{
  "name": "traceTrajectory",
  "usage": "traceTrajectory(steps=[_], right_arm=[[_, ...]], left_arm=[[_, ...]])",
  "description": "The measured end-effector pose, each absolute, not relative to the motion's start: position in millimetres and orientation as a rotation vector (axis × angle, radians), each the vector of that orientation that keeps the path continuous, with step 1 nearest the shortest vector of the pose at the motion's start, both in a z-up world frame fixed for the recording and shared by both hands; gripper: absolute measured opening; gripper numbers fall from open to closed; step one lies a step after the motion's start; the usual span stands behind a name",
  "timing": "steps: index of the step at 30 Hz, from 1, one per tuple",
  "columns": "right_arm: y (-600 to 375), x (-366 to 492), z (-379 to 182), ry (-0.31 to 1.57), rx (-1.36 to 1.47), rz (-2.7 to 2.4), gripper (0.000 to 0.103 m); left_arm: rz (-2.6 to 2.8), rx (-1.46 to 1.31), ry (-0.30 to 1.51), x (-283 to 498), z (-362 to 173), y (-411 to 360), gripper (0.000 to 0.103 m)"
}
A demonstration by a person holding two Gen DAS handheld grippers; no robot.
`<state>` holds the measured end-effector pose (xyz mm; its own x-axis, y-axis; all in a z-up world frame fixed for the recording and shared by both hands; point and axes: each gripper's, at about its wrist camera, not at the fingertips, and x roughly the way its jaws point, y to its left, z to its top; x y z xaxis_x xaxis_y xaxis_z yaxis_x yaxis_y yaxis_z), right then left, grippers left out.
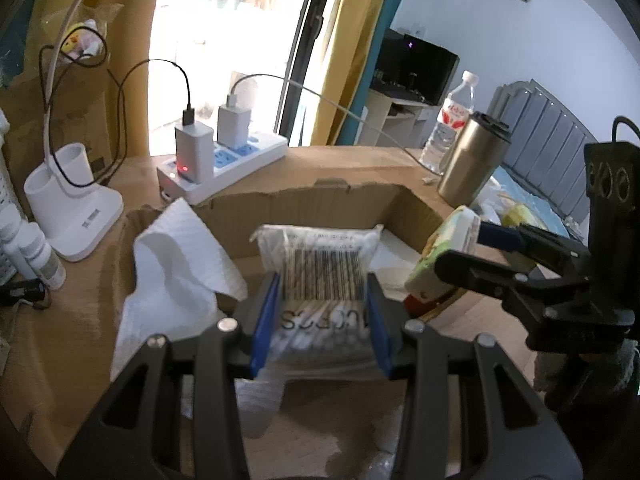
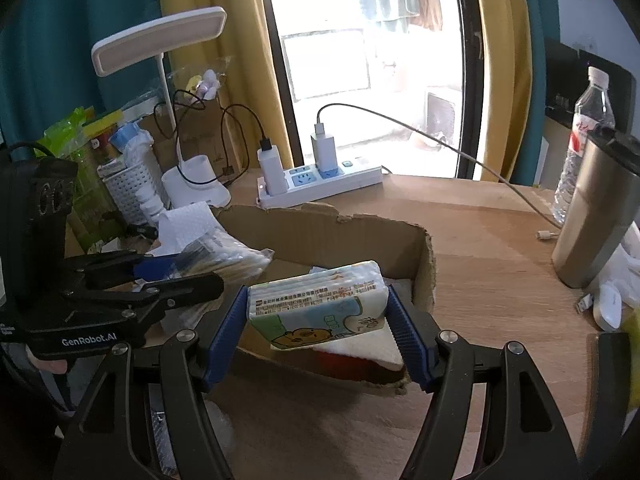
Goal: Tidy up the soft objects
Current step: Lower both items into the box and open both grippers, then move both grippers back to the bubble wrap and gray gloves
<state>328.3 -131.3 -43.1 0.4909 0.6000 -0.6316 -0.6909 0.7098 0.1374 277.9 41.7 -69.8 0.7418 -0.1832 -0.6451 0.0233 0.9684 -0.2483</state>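
A lived-in bedroom at home: a padded bed headboard (image 1: 548,136) to the right of the hand-held gripper, yellow curtains (image 2: 224,80) and a desk lamp (image 2: 160,40) beyond it, a power strip (image 2: 320,184) on the wooden worktop (image 2: 480,248).

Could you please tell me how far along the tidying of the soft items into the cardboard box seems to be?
Midway, it seems. Done: a white paper towel already drapes the torn brown cardboard box. In hand: the left claw grips a clear bag of cotton swabs; the right claw grips a cartoon-printed tissue pack, both over the box. Left: releasing both inside.
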Motion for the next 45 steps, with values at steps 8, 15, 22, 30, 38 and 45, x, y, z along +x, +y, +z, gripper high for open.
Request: traceTrajectory(steps=[8,15,22,30,38,45], right_arm=[[-124.6,336.2,-51.3,0.732,-0.141,0.796,0.072],[-120.3,336.4,-50.5,0.721,-0.162,0.787,0.074],[-122.8,328.9,-45.3,0.688,-0.181,0.777,0.082],[-132.9,317.7,-36.9,0.668,-0.179,0.754,0.083],[-140.8,302.4,-29.8,0.656,-0.187,0.726,0.083],[-145.7,286.0,-22.2,0.636,-0.193,0.715,0.083]], left_arm=[[-0.113,-0.242,0.764,288.8,-78.2,42.8,0.045],[-0.119,-0.259,0.776,292.2,-79.6,43.5,0.063],[-0.124,-0.256,0.756,283.7,-73.4,41.3,0.066],[-0.115,-0.25,0.732,269.6,-64.2,39.8,0.067],[-0.099,-0.239,0.709,251.5,-56.2,39.3,0.067],[-0.096,-0.231,0.691,235.8,-50.8,36.5,0.067]])
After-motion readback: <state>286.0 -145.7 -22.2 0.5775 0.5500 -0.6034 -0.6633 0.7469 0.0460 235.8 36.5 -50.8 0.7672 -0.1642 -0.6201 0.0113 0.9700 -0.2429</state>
